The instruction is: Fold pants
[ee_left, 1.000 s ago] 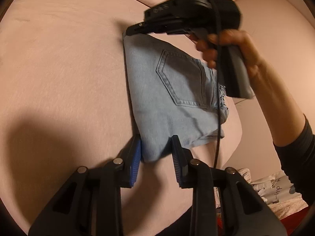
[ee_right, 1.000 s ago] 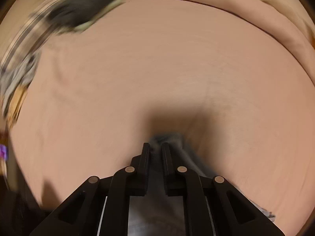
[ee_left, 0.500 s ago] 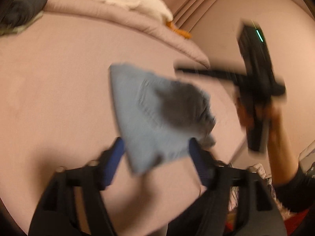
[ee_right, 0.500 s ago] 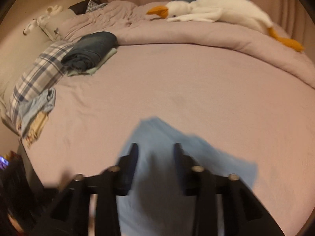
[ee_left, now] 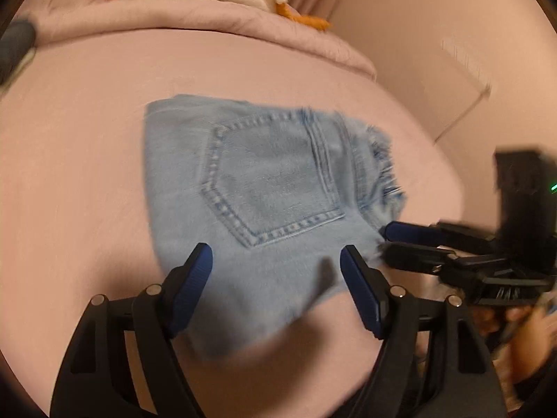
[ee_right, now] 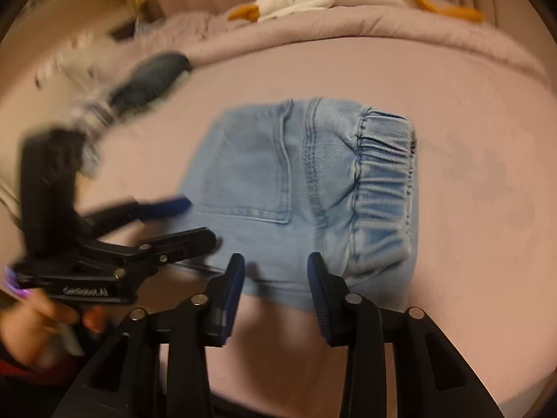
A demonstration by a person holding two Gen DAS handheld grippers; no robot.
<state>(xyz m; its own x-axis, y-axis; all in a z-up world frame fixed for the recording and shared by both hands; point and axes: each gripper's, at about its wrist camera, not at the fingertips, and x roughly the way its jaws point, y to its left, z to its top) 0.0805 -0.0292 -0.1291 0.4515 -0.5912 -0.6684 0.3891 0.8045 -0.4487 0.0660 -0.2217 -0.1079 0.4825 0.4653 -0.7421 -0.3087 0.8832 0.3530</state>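
Folded pants (ee_left: 278,181) blurred; left gripper (ee_left: 276,261), right gripper (ee_right: 275,271) fingers opening, empty; hands cropped

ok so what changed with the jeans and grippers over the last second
Both grippers let go. A second ago the left gripper pinched the near corner of the jeans and the right gripper was shut on the far edge. Now both sets of jaws are opening with no denim pinched, and the right gripper has swung back to the near edge beside the left. The jeans stay folded, pocket up, on the bed.
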